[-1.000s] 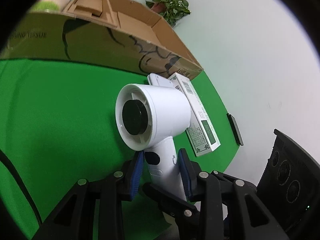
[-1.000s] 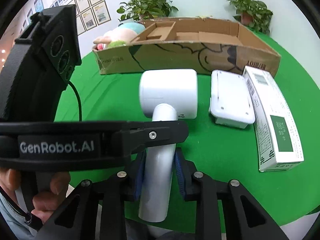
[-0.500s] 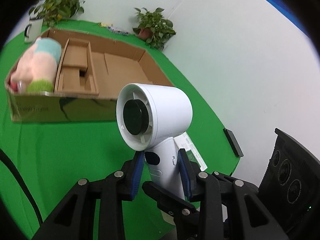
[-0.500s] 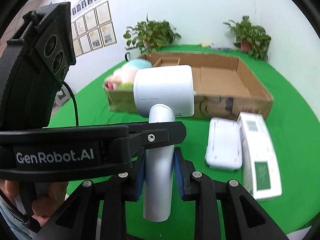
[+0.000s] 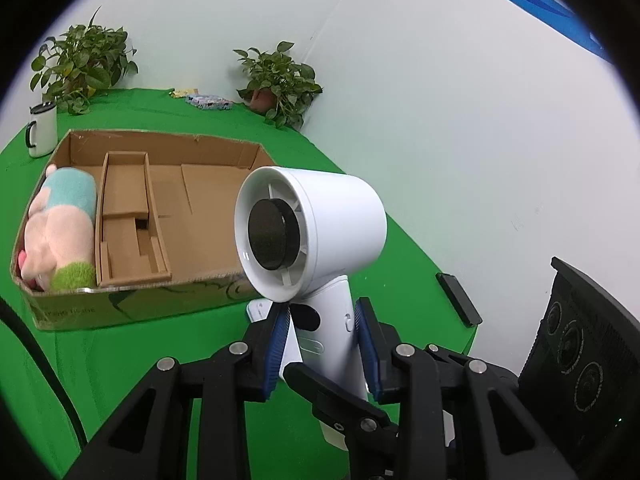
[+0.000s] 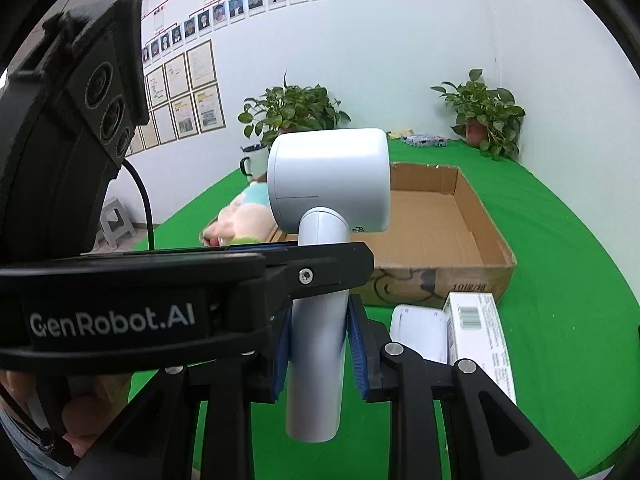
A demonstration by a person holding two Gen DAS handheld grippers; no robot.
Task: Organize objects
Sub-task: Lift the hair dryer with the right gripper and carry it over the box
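Note:
A white hair dryer (image 5: 316, 236) is held upright above the green table. My left gripper (image 5: 324, 344) is shut on its handle just below the head. My right gripper (image 6: 320, 352) is shut on the same handle (image 6: 316, 344) from another side, lower down. An open cardboard box (image 5: 132, 300) stands behind the dryer, with a plush toy (image 5: 56, 232) at its left end. The box (image 6: 440, 280) and the toy (image 6: 240, 220) also show in the right wrist view.
A white device (image 6: 416, 332) and a white carton (image 6: 480, 336) lie on the green cloth right of the dryer. A black phone (image 5: 458, 300) lies near the table's right edge. A mug (image 5: 42, 136) and potted plants (image 5: 276, 84) stand at the back.
Both grippers have lifted the hair dryer off the table. It now stands higher, with the open box seen from above behind it.

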